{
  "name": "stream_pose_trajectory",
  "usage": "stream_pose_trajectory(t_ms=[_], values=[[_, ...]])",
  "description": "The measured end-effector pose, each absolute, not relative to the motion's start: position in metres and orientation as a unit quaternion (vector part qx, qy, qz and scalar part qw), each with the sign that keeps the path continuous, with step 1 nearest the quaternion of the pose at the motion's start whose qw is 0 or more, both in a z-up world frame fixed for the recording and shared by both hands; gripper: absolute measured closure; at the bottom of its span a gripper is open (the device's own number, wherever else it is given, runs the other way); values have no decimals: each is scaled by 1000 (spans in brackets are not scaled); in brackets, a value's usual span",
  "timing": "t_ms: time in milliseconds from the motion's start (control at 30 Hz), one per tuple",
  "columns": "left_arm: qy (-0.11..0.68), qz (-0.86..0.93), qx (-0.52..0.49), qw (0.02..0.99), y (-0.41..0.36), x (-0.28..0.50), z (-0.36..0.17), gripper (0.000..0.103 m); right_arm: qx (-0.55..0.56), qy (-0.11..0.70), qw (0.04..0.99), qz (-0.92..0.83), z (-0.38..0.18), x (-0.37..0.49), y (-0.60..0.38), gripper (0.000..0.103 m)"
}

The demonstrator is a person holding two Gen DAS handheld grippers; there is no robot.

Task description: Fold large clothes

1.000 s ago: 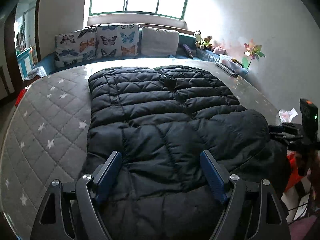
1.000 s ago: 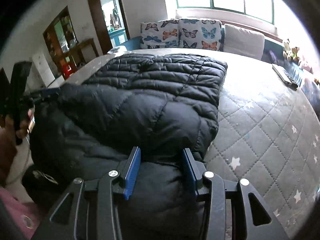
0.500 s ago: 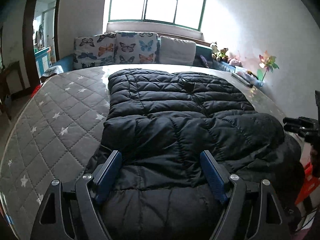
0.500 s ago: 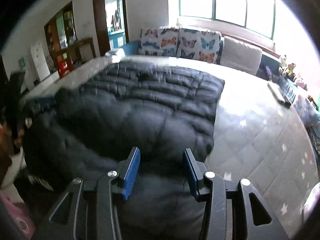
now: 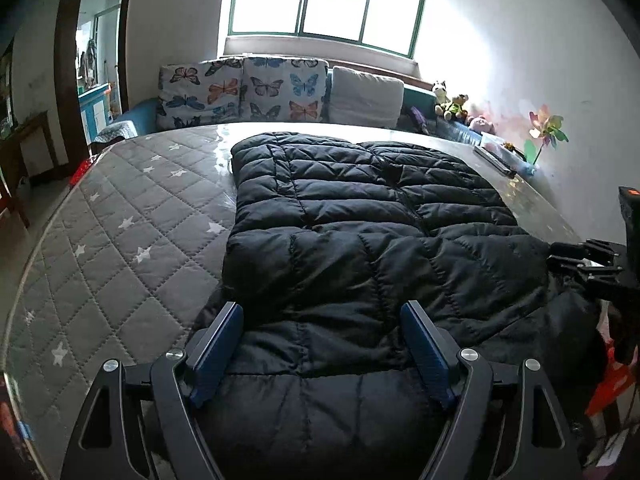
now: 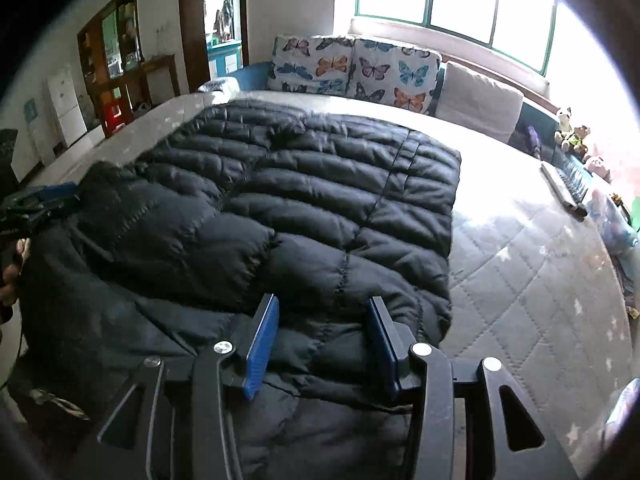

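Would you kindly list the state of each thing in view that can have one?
Black puffer jacket: spread on the mattress, near end folded over.
Left tool: open, jacket between its fingers.
Right tool: open, jacket between its fingers.
Mattress: partly covered by the jacket.

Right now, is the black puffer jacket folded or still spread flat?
Partly folded. The black quilted puffer jacket lies on the grey star-quilted mattress, its near section doubled over onto the rest, leaving a raised fold edge. Both grippers' fingers are open.

Puffer jacket: quilted black cloth, slight sheen. Mattress: grey stitched fabric, matt.
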State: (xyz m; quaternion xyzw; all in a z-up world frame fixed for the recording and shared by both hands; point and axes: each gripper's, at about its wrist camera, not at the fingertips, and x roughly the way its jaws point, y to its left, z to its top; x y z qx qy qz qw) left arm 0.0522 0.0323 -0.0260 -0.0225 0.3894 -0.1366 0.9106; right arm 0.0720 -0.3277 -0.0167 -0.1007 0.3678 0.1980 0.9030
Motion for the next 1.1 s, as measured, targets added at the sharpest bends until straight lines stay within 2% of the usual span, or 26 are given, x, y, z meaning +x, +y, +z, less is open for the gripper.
stream_pose_trajectory(t_ms=[133,267,467,667,967,1100], values=[[367,-160,-41,915,33,48,7,17,-94,352,901,233,1,58,-316,53],[338,-194,1,921,8,43,25,17,-108,354,888,274,1,46,-294,53],[369,-195,63,907,-20,47,-9,17,-147,367,870,296,-24,34,-271,53],[378,-191,66,903,-15,49,-40,15,-165,371,866,291,-47,34,-263,52],[388,-183,73,901,-16,52,-51,15,-153,358,877,283,0,45,-277,52],[389,-183,74,900,-16,54,-52,15,-158,381,871,269,-10,66,-283,52]])
